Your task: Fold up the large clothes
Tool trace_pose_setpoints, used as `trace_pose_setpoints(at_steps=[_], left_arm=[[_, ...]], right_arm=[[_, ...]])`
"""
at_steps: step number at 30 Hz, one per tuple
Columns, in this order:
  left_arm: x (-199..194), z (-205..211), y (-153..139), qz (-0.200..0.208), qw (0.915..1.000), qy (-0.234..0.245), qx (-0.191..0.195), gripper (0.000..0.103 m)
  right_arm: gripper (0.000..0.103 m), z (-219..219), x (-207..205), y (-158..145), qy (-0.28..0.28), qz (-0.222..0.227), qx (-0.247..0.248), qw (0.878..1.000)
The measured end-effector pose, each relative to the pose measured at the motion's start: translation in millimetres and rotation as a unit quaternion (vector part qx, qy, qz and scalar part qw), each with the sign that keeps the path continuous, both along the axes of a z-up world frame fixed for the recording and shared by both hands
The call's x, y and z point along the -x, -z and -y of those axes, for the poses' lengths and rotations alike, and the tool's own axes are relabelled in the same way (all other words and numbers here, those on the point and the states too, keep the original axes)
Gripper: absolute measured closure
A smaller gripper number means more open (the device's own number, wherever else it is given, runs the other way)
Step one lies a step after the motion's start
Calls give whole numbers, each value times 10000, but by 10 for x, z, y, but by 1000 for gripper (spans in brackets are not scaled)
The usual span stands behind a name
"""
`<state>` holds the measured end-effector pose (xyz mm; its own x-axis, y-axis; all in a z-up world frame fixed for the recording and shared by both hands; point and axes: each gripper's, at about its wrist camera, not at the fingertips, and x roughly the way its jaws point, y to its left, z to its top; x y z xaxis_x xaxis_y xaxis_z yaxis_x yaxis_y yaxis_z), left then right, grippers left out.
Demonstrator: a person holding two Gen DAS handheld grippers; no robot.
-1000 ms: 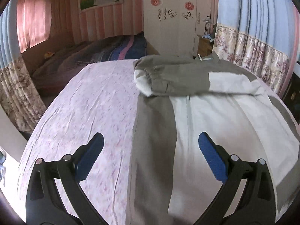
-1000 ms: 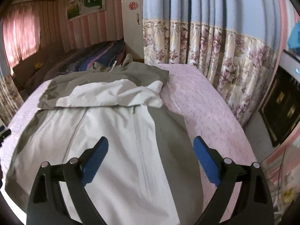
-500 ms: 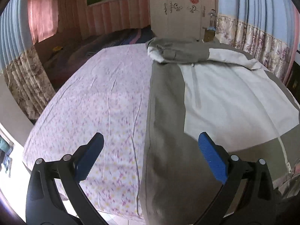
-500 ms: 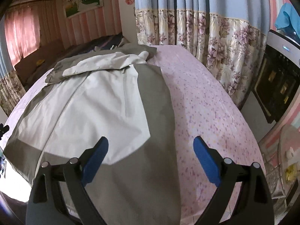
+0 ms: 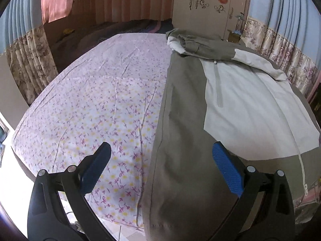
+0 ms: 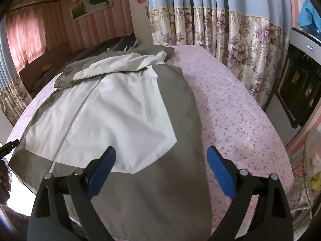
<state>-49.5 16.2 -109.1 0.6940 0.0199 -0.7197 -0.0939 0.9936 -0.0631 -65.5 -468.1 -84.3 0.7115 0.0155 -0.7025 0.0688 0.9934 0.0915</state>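
Overhead, both the left gripper and right gripper hung released above the near hem of the olive-and-cream jacket spread on the floral bedsheet.

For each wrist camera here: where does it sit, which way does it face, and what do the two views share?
Left wrist: on the left gripper, over the bed's near edge, facing along the jacket's left side; both blue-padded fingers show, spread.
Right wrist: on the right gripper, facing along the jacket's right side toward the floral curtain; fingers spread.
Shared: the jacket, the floral bedsheet.
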Motion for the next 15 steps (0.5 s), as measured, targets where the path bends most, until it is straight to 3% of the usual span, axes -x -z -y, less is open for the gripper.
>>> trace_pose_setpoints(at_steps=[15], left_arm=[[141, 88, 37, -44, 9998, 199, -16, 3]], right_arm=[[11, 246, 290, 57, 225, 86, 16, 9997]])
